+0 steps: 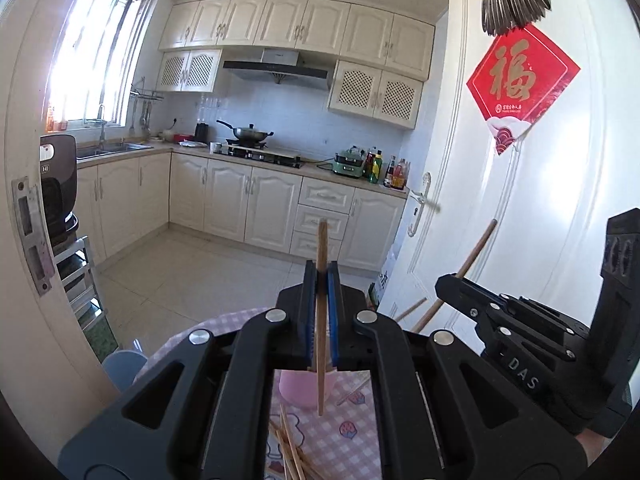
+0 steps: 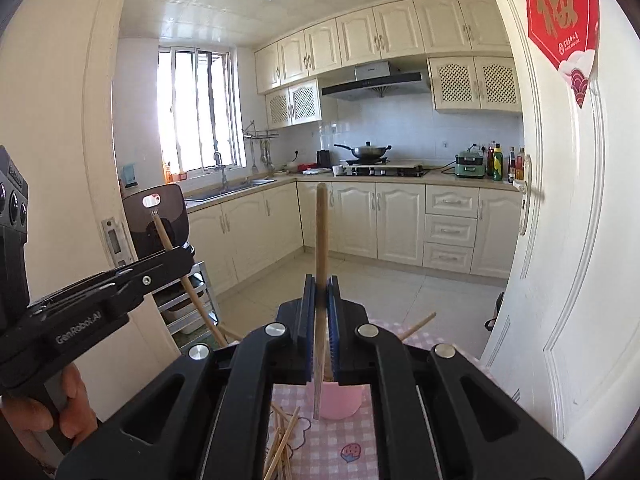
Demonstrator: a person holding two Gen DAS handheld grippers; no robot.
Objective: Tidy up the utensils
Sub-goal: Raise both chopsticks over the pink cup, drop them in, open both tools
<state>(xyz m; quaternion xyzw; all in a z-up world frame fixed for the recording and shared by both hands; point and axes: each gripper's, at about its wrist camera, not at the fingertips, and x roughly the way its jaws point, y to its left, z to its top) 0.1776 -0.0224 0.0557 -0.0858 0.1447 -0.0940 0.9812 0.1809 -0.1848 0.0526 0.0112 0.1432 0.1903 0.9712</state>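
My left gripper (image 1: pixel 322 274) is shut on a wooden chopstick (image 1: pixel 321 248) held upright above a pink cup (image 1: pixel 306 394) on the pink checked tablecloth (image 1: pixel 344 412). My right gripper (image 2: pixel 320 278) is shut on another upright wooden chopstick (image 2: pixel 321 224) above the same pink cup (image 2: pixel 340 402). Several loose chopsticks (image 1: pixel 290 448) lie on the cloth in front of the cup; they also show in the right wrist view (image 2: pixel 282 440). The right gripper appears at the right of the left wrist view (image 1: pixel 448 280), the left gripper at the left of the right wrist view (image 2: pixel 176 256).
A white door (image 1: pixel 520 200) with a red paper diamond (image 1: pixel 520 84) stands close on the right. A door frame (image 1: pixel 28 200) is on the left, with a dark appliance on a rack (image 1: pixel 58 184). Kitchen cabinets (image 1: pixel 256 208) and counter lie beyond.
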